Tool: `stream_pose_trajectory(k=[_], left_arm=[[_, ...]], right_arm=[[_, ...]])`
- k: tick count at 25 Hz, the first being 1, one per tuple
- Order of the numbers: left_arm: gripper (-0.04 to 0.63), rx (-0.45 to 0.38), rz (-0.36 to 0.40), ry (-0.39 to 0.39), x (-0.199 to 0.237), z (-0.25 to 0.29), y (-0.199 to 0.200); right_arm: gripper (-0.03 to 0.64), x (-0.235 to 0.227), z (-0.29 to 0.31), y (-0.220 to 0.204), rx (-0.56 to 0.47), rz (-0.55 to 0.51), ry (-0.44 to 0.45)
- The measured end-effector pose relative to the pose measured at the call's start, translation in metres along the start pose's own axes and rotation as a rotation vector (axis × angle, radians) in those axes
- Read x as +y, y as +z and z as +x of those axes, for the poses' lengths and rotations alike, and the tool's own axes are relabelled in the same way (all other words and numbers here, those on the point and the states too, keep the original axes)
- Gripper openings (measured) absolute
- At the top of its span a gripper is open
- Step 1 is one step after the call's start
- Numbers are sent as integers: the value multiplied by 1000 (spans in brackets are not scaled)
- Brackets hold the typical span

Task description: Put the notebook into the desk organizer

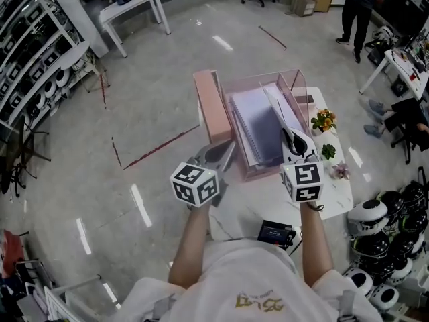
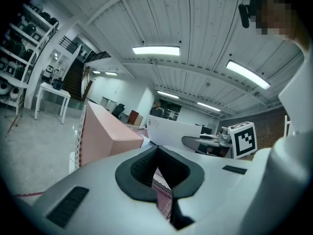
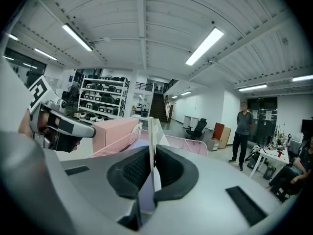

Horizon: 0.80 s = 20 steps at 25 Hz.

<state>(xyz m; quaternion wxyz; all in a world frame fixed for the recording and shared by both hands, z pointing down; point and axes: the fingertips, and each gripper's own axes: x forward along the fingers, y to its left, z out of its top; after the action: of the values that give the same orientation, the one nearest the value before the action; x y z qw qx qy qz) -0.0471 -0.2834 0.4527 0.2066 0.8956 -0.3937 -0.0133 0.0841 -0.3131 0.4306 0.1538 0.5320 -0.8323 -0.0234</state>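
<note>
On the white worktop [image 1: 335, 194], a pink organizer [image 1: 213, 102] fills the 12 o'clock end, and the spiral notebook [image 1: 258, 131] lies inside its main bay. At the organizer's 7 o'clock corner the left tool [image 2: 159, 180] is clamped on the pink mesh wall. At 5 o'clock the right tool [image 3: 150, 173] pinches the notebook's thin raised cover. Small potted plants [image 1: 324, 121] stand at 3 o'clock.

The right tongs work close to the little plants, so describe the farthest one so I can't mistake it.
On the white table, just right of the pink mesh organizer, three small plants line the edge. The farthest plant carries orange flowers; the middle plant is plain green, and the nearest plant has pale purple blooms.
</note>
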Motion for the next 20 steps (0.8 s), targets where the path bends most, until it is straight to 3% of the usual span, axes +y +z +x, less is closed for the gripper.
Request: stream_pose_trajectory(k=[13, 20], left_arm=[[15, 3, -9, 32, 10, -2, -3], [15, 3, -12, 41, 14, -3, -3]], right_arm=[[68, 14, 28, -17, 91, -55, 83], [141, 26, 39, -38, 184, 4, 189]])
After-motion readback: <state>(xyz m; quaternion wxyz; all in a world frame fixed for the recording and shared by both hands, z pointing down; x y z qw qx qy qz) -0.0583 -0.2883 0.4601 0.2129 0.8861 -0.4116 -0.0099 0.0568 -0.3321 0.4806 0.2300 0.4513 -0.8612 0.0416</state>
